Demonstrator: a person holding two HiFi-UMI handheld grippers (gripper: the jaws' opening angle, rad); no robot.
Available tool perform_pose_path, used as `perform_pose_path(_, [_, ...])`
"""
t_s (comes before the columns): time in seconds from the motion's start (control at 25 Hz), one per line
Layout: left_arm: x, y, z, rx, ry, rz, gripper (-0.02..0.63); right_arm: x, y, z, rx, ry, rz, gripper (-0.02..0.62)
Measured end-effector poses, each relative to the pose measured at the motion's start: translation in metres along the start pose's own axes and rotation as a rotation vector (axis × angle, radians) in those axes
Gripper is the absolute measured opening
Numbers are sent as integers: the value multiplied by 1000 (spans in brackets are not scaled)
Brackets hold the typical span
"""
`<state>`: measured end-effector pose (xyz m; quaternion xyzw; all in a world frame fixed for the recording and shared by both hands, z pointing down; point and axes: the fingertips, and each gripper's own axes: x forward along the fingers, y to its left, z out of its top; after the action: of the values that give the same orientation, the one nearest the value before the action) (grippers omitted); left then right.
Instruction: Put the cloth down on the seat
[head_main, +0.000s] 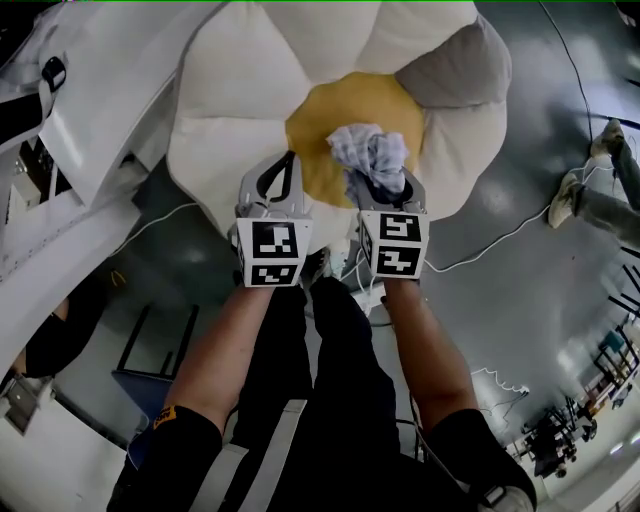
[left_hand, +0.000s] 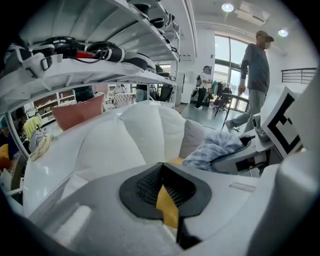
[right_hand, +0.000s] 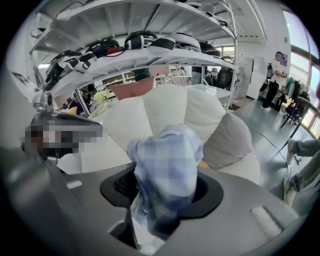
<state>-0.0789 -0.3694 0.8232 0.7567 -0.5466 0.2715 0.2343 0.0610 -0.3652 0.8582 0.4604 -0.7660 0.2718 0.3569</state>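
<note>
cloth in right tool — over seat

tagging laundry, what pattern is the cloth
The cloth is pale blue-and-white check; clearest in the right gripper view.

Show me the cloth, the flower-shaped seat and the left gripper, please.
cloth (head_main: 368, 150), head view, middle of the crumpled bundle.
seat (head_main: 250, 90), head view, a white petal.
left gripper (head_main: 291, 158), head view, between its fingertips.

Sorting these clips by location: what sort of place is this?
Probably an open workshop or studio rather than a home. There is white metal shelving loaded with gear, loose cables trail across a bare grey floor, and a flower-shaped seat stands beside the shelving.
</note>
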Motion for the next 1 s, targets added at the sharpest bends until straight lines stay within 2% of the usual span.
perform_pose_path(0.6, [66, 9, -58, -9, -6, 14, 2, 90, -2, -43, -27, 17, 24, 265])
perform_pose_path(0.84, [83, 12, -70, 2, 11, 15, 1, 114, -10, -41, -33, 2, 11, 282])
perform_pose_path(1.0, [76, 11, -61, 10, 18, 13, 2, 116, -9, -36, -28, 25, 44, 333])
